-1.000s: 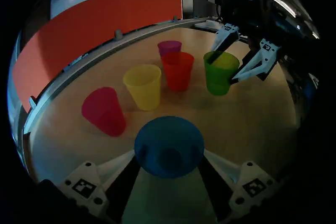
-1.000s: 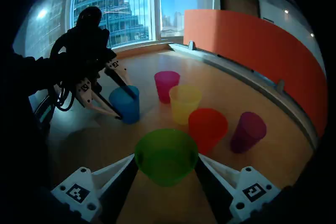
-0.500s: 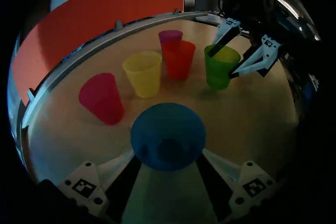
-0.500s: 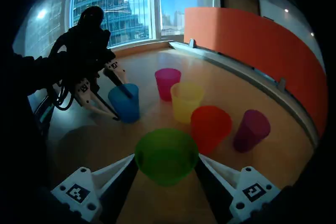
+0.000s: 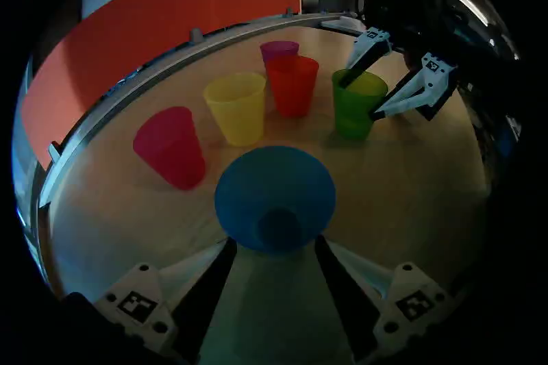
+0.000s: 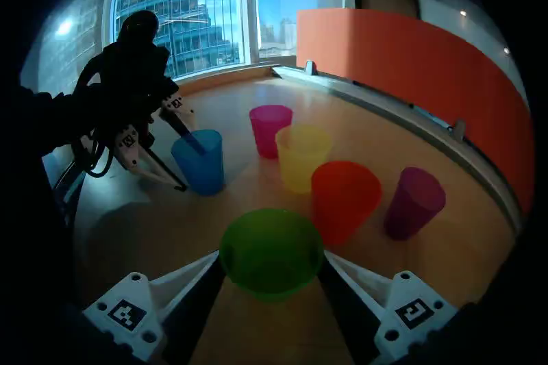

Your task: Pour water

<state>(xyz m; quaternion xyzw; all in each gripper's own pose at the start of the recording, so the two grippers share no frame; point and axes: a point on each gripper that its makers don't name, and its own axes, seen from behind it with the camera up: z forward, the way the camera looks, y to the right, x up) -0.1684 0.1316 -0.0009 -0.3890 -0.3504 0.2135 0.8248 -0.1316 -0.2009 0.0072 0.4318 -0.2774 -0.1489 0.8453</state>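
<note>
- You have six cups on the bench [image 5: 411,187], one of each colour: blue, green, yellow, red, pink and purple
- You have two tools in play, one in each hand
- Your left tool [image 5: 274,248] pinches the blue cup [image 5: 274,197], with one finger pressed on each side of its lower wall; its open mouth faces the left gripper view
- Your right tool [image 6: 271,262] pinches the green cup [image 6: 271,252] the same way, with a finger against each side below the rim
- In the right gripper view the blue cup stands upright at the left, near the window [image 6: 185,16]; your left tool reaches down to it at a slant from a dark hand [image 6: 123,91]
- In the left gripper view the green cup stands upright at the right end of the group, your right tool slanting down to it from the upper right
- I cannot tell whether either held cup touches the bench
- Between the two held cups stand four free ones, all upright: the pink cup [image 5: 171,147], the yellow cup [image 5: 236,108], the red cup [image 5: 292,84], and the purple cup [image 5: 279,50] just behind the red one
- The yellow and red cups are just beside each other; the pink cup stands a little apart
- An orange panel [image 5: 157,22] runs along the far edge of the bench
</note>
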